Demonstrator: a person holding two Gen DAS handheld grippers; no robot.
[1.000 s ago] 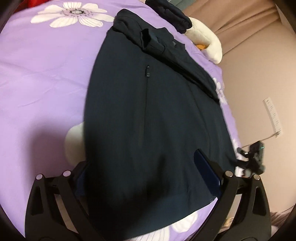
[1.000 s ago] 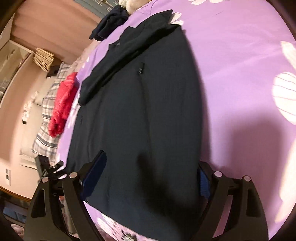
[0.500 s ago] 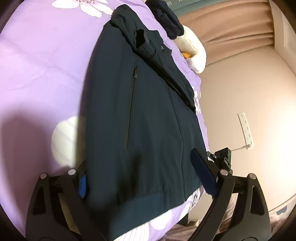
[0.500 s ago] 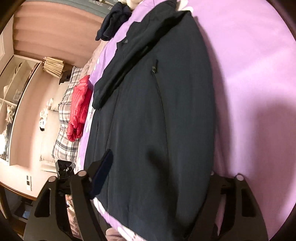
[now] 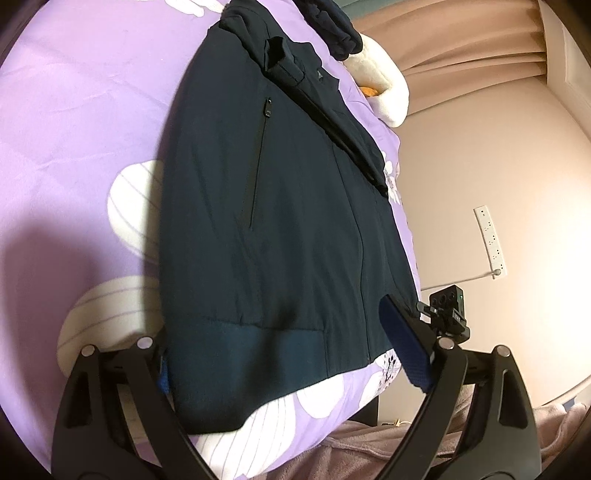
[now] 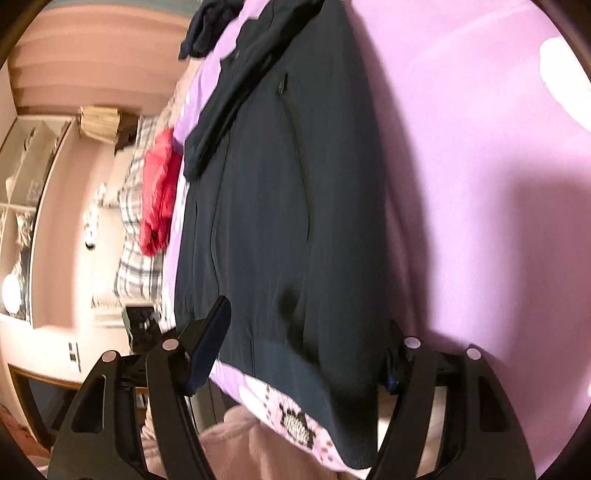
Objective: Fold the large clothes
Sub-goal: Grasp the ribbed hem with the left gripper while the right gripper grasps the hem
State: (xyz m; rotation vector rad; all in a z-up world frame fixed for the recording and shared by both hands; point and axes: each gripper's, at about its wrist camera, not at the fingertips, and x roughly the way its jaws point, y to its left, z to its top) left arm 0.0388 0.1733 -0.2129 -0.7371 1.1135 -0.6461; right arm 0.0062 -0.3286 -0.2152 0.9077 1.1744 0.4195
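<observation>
A dark navy zip jacket (image 5: 280, 206) lies flat on a purple flowered bedspread (image 5: 81, 122), hem toward me, with its sleeves folded across the upper body. It also shows in the right wrist view (image 6: 280, 221). My left gripper (image 5: 284, 354) is open, its fingers standing either side of the jacket's ribbed hem (image 5: 258, 354) near the left corner. My right gripper (image 6: 299, 350) is open too, spanning the hem (image 6: 306, 373) near the jacket's right corner. Neither holds cloth.
A second dark garment (image 5: 336, 33) and a white plush item (image 5: 388, 92) lie at the bed's far end. A red garment (image 6: 159, 192) on a plaid pillow (image 6: 136, 251) sits left of the bed. The bed's near edge (image 5: 332, 424) is just below the hem.
Both grippers have drawn back and lowered toward the jacket's hem and the bed's near edge. The jacket has not moved. Both stay open.
</observation>
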